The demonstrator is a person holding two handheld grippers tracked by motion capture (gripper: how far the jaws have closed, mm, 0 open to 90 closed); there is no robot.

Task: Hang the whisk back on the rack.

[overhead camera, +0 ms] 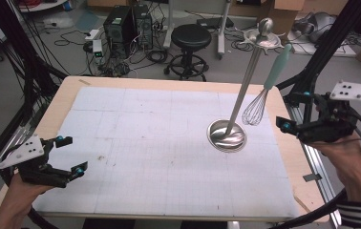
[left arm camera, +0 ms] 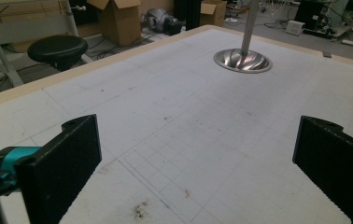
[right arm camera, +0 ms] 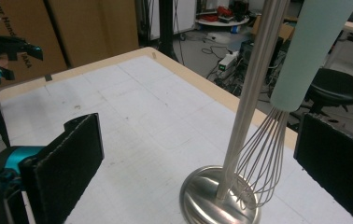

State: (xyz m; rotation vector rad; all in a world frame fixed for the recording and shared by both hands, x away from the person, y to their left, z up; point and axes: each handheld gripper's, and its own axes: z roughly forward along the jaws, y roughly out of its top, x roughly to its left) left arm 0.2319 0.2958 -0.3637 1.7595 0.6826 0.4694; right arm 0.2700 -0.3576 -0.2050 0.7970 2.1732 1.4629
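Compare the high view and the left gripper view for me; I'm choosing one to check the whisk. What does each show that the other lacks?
High view: the whisk hanging free from the stand's top, and the open right gripper apart from it.
Left gripper view: the left gripper seen along its wide-apart jaws.
Both: the stand's base, the mat and the stool.

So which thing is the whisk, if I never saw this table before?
Look at the big white gridded mat on the table, then find the shiny metal stand with a tall pole on its right side. The whisk hangs from the top of that stand. It alone has a pale green handle and a cage of thin wire loops at the bottom.
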